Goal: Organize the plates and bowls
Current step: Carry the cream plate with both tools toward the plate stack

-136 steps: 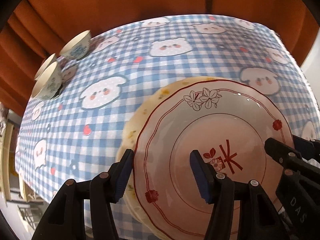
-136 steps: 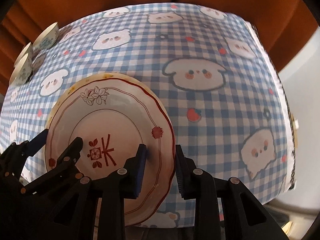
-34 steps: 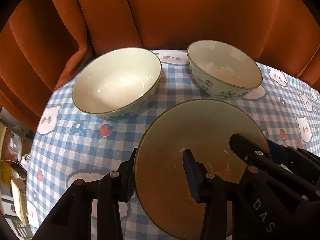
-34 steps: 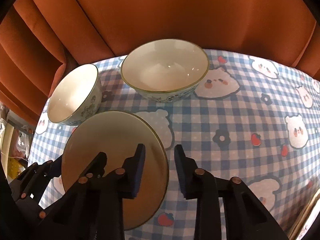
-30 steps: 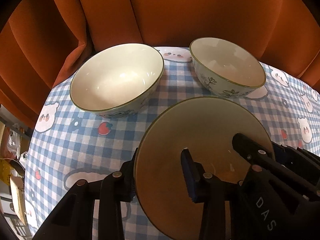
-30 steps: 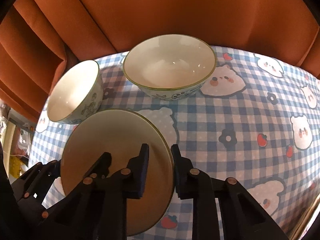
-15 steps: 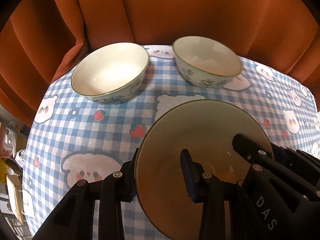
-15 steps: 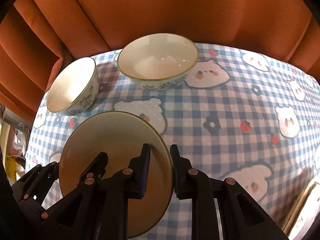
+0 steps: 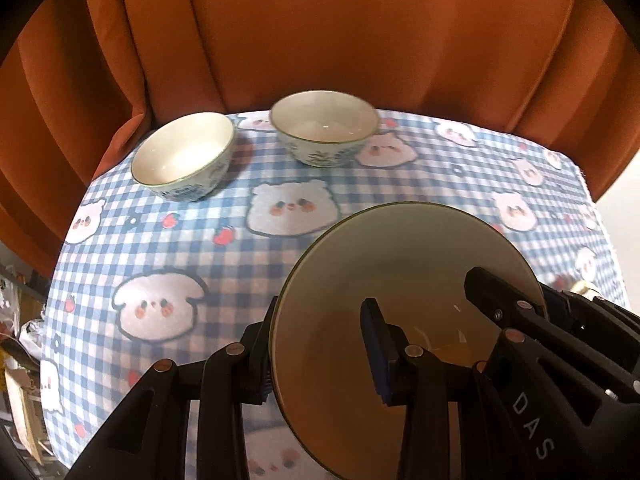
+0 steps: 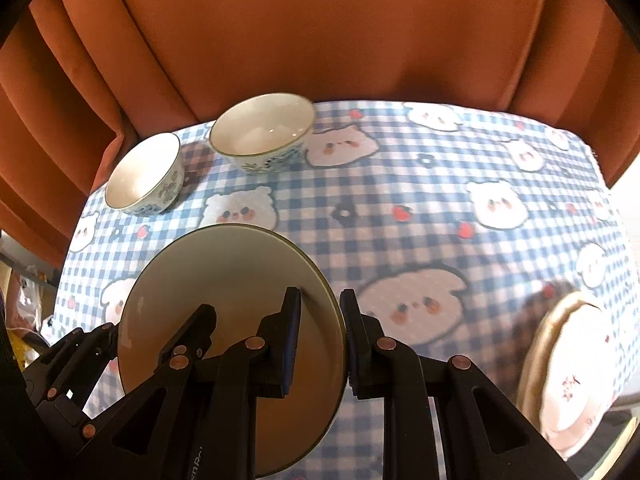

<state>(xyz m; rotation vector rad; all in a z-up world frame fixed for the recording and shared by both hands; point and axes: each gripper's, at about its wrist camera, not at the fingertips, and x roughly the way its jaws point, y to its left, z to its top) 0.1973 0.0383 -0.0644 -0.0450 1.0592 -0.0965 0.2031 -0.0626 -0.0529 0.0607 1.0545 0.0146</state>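
Observation:
Both grippers hold one cream bowl (image 9: pixel 384 264) with a dark rim above the table. My left gripper (image 9: pixel 320 344) is shut on its left rim, one finger inside and one outside. My right gripper (image 10: pixel 320 340) is shut on its right rim; the bowl shows in the right wrist view (image 10: pixel 224 280) too. Two more patterned bowls stand upright at the table's far left: a left one (image 9: pixel 184 156) (image 10: pixel 144 176) and a right one (image 9: pixel 324 128) (image 10: pixel 262 132). A stack of plates (image 10: pixel 568 376), the top one pink with a red flower, lies at the near right.
The table wears a blue checked cloth with bear prints (image 9: pixel 288 208) (image 10: pixel 412 296). An orange curtain (image 9: pixel 340 32) hangs close behind the far edge. Clutter shows beyond the table's left edge (image 9: pixel 16 344).
Both grippers have pulled the held bowl back and to the right, away from the two standing bowls. The plate stack has come into the right wrist view.

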